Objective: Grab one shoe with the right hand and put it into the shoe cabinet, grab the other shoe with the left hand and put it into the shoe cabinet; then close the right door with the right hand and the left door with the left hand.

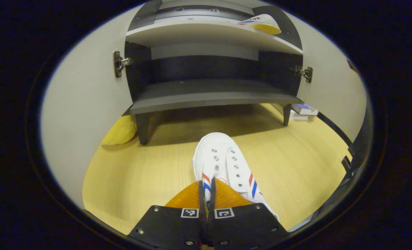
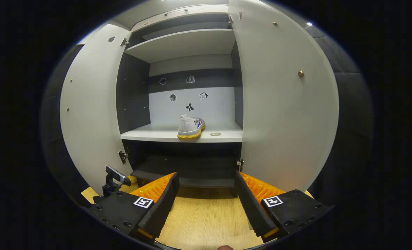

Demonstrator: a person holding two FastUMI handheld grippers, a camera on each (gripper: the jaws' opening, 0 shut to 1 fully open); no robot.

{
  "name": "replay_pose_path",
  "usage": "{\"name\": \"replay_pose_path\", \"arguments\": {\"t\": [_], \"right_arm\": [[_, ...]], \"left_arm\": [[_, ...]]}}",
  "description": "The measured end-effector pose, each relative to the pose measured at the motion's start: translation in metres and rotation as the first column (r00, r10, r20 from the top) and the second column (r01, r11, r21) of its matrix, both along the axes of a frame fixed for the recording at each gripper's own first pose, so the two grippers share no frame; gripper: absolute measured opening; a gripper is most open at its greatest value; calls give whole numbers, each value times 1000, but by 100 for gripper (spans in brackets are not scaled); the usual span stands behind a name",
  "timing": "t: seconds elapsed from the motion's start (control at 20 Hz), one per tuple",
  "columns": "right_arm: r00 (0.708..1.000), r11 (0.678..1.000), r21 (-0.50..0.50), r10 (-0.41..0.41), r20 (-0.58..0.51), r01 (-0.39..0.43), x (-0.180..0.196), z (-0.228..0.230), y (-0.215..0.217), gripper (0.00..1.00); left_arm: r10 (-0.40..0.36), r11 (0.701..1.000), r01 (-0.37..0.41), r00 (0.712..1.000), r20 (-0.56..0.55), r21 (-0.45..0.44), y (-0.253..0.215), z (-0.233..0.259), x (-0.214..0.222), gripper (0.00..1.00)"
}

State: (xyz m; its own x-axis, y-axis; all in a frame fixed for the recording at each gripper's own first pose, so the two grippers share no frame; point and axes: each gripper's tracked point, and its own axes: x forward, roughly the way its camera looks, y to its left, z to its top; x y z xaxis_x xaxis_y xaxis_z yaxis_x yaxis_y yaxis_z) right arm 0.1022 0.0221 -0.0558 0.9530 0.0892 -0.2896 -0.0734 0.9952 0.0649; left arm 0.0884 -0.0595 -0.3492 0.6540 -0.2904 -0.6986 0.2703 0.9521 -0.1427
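Left gripper [image 1: 206, 194] clamped on the heel collar of the second shoe [image 1: 227, 166]; fingers nearly together with only the thin fabric edge pinched between; toe pointing away from the tool toward the cabinet [image 1: 209, 100]; whether sole on the floor [image 1: 296, 156] or just lifted, cannot tell.

Right gripper [image 2: 206, 198] spread wide, holding nothing; first shoe [image 2: 191, 127] dead ahead of it on the middle shelf [image 2: 150, 133], heel toward the tool; same shoe poking over the shelf edge up and right of the left tool.

Both doors open; left door [image 2: 91, 111] and right door [image 2: 286, 104] flanking the right tool on either side.

Judged stage: first shoe stowed, second one gripped, placement and both doors not yet done.

Risks:
- Thin pinch on soft collar; shoe weight hanging forward of the grip; likely to swing toe-down or slip out on the lift;
- Drooping toe could catch the front lip of a shelf on the way in;
- Landing too close to the first shoe could knock it off;
- Heel left proud of the shelf edge would block a door from closing.
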Motion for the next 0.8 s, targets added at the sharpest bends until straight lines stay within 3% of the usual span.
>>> {"name": "replay_pose_path", "arguments": {"t": [0.3, 0.55, 0.8], "right_arm": [[1000, 1000, 14, 18, 6, -18, -8, 0, -4, 99], [999, 999, 33, 32, 16, -32, -15, 2, -4, 99], [999, 999, 39, 33, 25, -34, -19, 2, -9, 99]], "left_arm": [[45, 998, -37, 985, 166, -56, 8, 50, 15, 1], [83, 993, -59, 961, 262, -98, 7, 46, 15, 1], [131, 985, -78, 918, 374, -153, 8, 49, 16, 1]]}}
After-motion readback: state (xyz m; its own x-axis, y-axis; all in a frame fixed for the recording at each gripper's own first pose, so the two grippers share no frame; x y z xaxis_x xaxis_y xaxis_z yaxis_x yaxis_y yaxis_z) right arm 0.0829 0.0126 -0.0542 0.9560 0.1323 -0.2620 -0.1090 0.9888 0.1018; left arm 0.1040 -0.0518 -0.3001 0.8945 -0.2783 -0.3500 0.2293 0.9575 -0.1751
